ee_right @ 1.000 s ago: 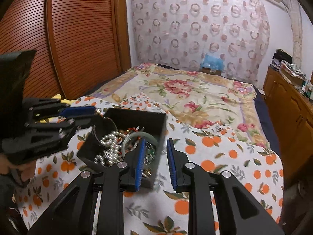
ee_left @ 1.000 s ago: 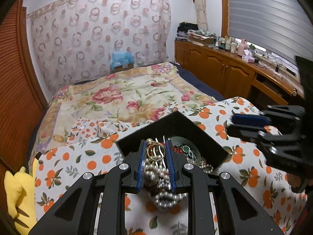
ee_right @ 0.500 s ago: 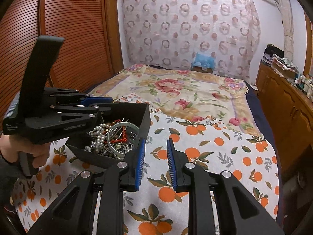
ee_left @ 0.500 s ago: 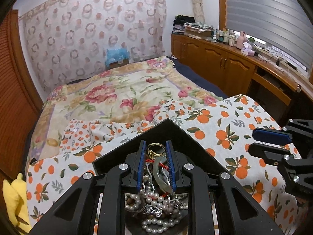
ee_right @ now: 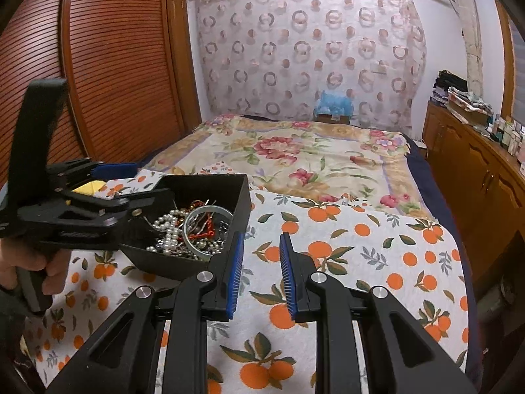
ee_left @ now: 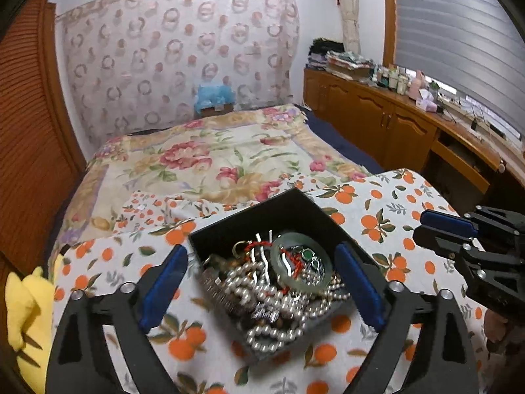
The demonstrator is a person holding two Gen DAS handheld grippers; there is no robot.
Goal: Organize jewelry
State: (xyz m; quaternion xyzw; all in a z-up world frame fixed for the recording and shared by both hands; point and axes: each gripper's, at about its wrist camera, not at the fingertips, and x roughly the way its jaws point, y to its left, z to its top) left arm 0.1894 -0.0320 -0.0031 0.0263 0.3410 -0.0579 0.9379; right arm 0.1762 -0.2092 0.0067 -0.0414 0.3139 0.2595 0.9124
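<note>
Pearls [ee_left: 282, 298] and jade bangle [ee_left: 300, 264] fill square black box [ee_left: 262, 210], corner pointing away; left gripper [ee_left: 262, 282] just sprang wide, holding nothing; right gripper [ee_right: 261, 275] narrowly parted, empty.

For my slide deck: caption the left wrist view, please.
Left gripper, jaws just opened wide, over a black box of tangled jewelry on an orange-print cloth.

Home bedroom, floral bedspread [ee_right: 295, 161] on the bed, slatted wooden wardrobe doors [ee_right: 108, 75], toiletries-laden dresser [ee_left: 410, 121]
</note>
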